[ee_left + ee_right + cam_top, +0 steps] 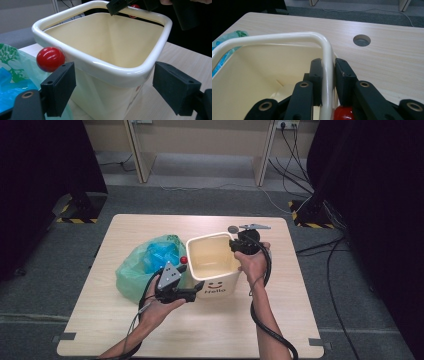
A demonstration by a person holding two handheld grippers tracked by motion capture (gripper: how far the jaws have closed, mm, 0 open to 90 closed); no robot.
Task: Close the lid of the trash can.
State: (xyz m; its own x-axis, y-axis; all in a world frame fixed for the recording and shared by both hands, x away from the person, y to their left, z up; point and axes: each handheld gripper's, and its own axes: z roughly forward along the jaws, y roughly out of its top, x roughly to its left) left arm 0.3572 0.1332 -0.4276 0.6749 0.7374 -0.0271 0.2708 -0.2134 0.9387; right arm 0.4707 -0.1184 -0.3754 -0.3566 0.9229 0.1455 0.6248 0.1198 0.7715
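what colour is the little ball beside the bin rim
Red ball, beside the cream bin; clearest in the left gripper view.

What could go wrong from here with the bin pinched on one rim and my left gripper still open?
1. The right gripper clamps only the thin rim of the cream bin; lifting may tilt it or let it slip.
2. The left gripper stands open around the near corner; closing could hit the red ball.
3. The green plastic bag lies against the bin and may drag along.

Cream square bin (pixel 215 262) upright mid-table, apparently empty.
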